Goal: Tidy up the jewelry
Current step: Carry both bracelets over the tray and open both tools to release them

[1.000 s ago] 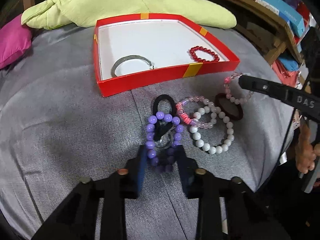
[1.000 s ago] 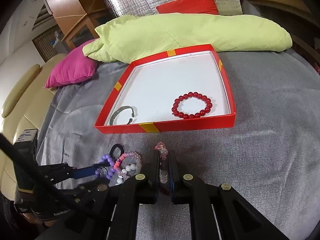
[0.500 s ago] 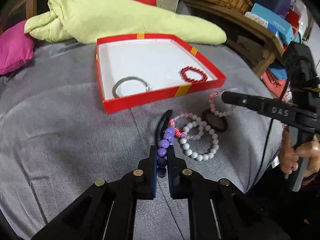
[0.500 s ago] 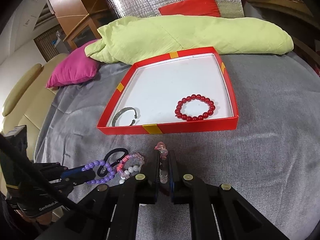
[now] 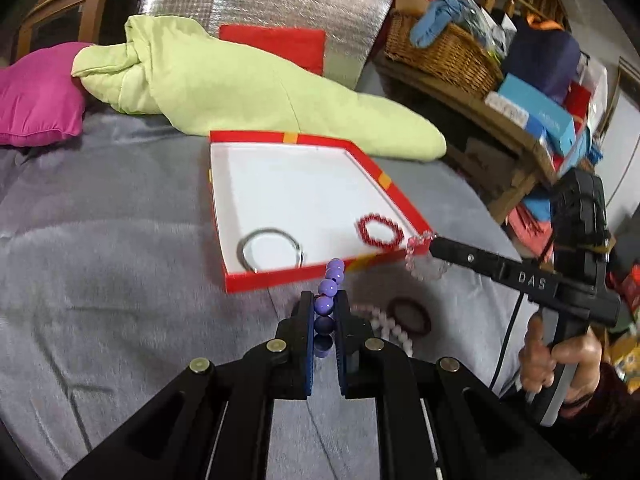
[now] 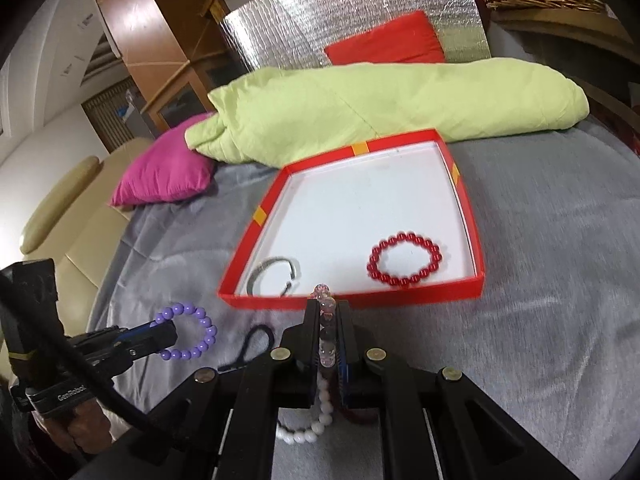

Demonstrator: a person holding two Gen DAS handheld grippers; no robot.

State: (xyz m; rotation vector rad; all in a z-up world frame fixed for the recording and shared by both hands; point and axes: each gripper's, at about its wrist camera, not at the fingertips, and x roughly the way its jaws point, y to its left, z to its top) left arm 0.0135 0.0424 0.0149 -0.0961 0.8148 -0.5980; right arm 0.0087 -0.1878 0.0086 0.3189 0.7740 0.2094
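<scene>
The left tongs [image 5: 324, 316], having just closed, are now clenching the purple bracelet [image 6: 188, 336] and lifting it off the bed [image 5: 100, 280], leaving the black loop [image 6: 254, 344] behind; the right tongs [image 6: 326, 332] are gripping the clear bracelet [image 5: 422, 258]. Both are heading for the red box [image 6: 352, 300], already holding the bangle [image 6: 274, 274] and red bracelet [image 6: 404, 258].
</scene>
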